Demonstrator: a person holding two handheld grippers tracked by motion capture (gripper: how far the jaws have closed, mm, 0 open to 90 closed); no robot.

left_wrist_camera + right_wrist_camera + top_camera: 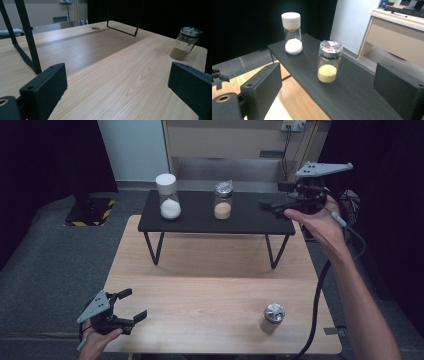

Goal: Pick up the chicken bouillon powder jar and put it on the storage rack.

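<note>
Jars stand in three spots while both grippers hang open and empty.

On the black shelf (250,222) a white-capped jar (168,197) of white powder and a foil-topped jar (223,200) of yellow grains stand apart; a third jar (272,318) stands on the wooden table (200,270), near its front right. The left gripper (127,306), at the table's front left corner, has its jaws spread wide, touching nothing. The right gripper (267,206), at the shelf's right end, is also wide open, with the yellow jar between its jaws farther off in the right gripper view. The left gripper view adds the shelf's legs (27,37).
</note>
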